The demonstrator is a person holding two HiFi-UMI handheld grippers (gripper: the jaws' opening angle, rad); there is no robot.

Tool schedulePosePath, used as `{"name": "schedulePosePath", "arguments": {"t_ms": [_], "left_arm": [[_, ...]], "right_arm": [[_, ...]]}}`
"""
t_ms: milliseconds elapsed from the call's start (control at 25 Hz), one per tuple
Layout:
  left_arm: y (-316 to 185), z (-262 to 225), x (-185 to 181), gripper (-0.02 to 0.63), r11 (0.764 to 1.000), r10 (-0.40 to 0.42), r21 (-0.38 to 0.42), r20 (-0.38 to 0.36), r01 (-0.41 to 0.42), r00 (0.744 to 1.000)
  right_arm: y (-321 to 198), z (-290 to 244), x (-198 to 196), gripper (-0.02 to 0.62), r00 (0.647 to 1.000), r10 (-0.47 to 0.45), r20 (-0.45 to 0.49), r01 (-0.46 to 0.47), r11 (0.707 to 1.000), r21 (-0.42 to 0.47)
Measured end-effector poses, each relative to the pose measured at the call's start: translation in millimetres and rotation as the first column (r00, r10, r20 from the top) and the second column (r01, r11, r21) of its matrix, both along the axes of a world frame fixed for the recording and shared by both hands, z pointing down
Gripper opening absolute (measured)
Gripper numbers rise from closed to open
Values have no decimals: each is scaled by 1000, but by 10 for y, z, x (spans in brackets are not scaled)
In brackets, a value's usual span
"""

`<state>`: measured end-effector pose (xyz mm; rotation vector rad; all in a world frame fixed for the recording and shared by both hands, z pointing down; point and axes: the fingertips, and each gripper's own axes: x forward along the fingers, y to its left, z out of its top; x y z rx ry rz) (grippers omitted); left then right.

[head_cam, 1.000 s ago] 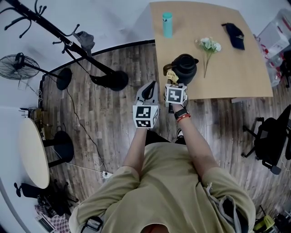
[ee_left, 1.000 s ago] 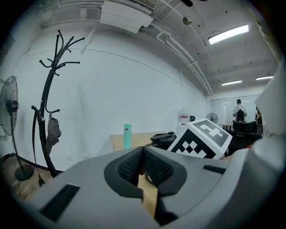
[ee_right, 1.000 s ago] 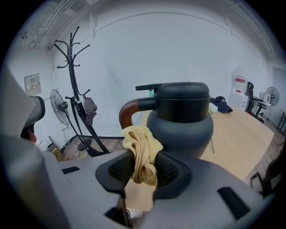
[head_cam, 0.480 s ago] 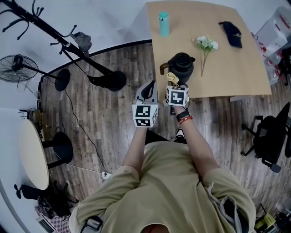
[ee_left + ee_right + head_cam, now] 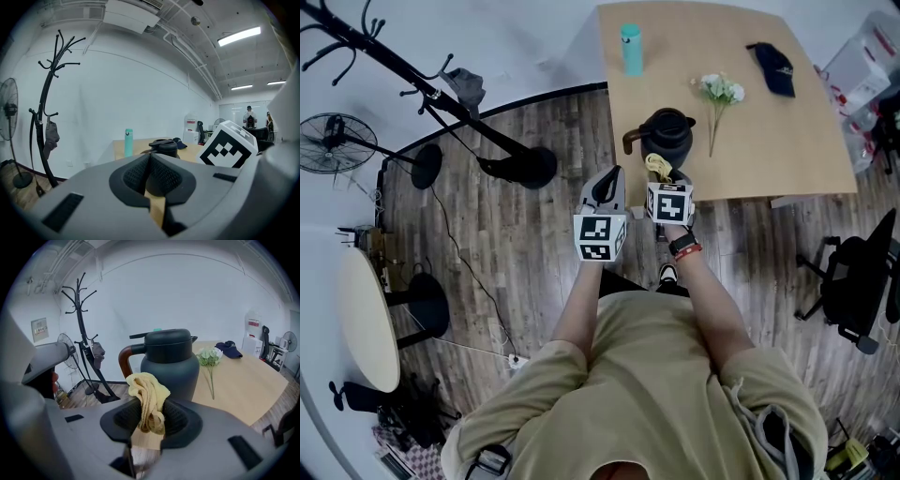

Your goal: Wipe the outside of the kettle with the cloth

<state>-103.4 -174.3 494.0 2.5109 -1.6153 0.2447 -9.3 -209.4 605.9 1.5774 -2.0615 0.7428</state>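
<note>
Wooden table carries the dark kettle close to its near left edge. The right gripper is clamped on the yellow cloth, just on the near side of the kettle. The left gripper, further left, has its jaws together with nothing between.

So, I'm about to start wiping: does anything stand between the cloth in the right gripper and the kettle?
Nothing visible does. The right gripper, shut on the yellow cloth, faces the kettle directly. The flowers lie on the table, off to the kettle's right.
</note>
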Motion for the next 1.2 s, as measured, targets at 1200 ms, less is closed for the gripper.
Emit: {"name": "schedulePosePath", "arguments": {"t_ms": [1200], "left_arm": [[-155,95,591,23,999,29,-21,-3,-30,1000]], "right_arm": [[-195,8,941,130,992,27,-122,-23,999,38]]}}
